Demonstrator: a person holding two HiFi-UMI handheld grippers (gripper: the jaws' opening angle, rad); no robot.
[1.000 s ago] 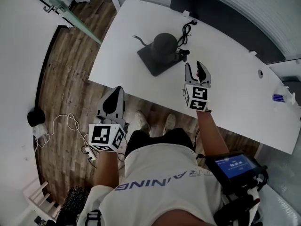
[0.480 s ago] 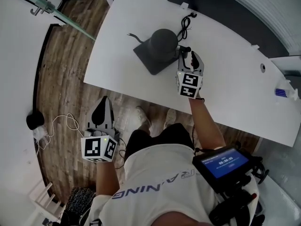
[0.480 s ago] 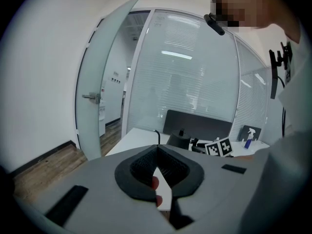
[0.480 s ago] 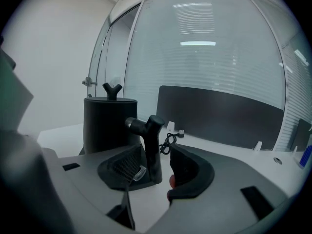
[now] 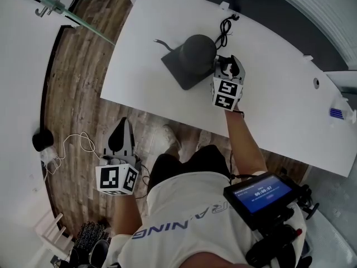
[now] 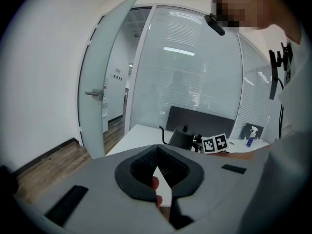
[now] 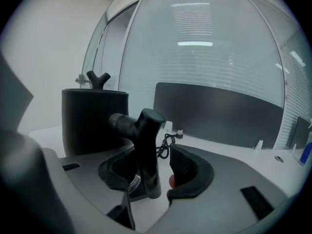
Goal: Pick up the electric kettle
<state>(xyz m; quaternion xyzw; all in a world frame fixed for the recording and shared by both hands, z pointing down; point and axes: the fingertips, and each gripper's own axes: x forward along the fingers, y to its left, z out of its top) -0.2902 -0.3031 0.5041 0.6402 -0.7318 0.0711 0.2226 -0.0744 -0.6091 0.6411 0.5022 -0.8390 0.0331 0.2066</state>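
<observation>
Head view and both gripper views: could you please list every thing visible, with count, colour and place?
electric kettle: one, dark grey, on its base
base: one, dark grey, square, on the table
power cord: one, black, behind the kettle
table: one, white, before the person
spray bottle: one, blue and white, far right
screen device: one, black with blue display, at the person's waist
left claw: one, grey, shut, empty, over the floor
right claw: one, grey, open, jaws just opened, handle between them
</observation>
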